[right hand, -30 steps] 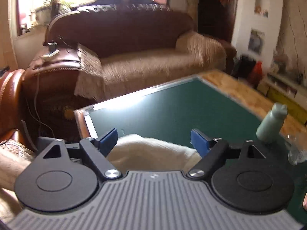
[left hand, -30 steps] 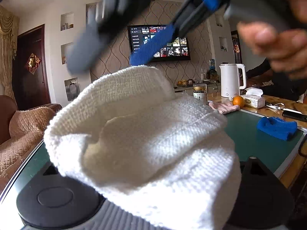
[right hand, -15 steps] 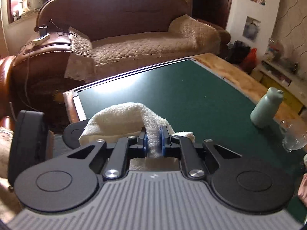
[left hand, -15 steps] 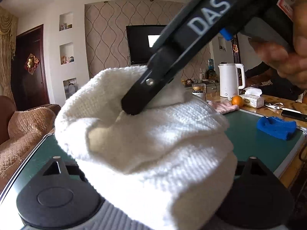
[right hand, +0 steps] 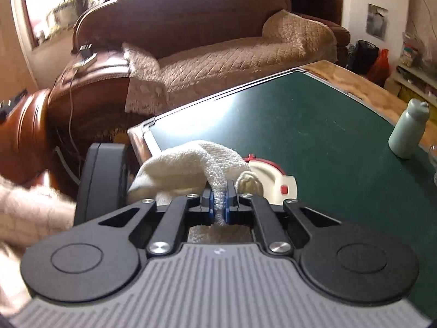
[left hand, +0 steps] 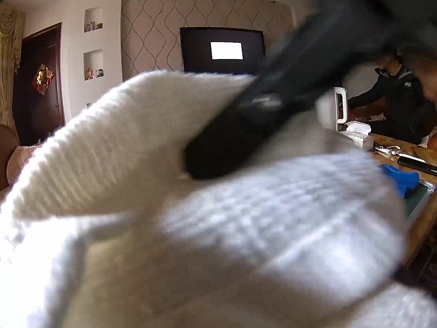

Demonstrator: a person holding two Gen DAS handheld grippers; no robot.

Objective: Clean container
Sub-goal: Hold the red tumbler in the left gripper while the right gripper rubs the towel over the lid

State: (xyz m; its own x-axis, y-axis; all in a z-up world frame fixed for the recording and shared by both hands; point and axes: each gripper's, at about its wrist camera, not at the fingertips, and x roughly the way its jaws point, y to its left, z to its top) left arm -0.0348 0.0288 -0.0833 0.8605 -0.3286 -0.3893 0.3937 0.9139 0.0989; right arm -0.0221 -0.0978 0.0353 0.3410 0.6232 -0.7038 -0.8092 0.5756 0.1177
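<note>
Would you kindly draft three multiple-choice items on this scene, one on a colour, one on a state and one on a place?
1. The towel is: A white; B blue; C red.
2. The towel is: A spread flat; B pinched between the pads of the right tool; C folded in a neat square.
3. The bottle stands: A on the green mat; B on the towel; C in the right tool.

Answers: 1 A, its weave is plainly white. 2 B, the closing jaws have a fold of it between the blue pads. 3 A, its base rests on the mat, upright and apart from the towel.
</note>
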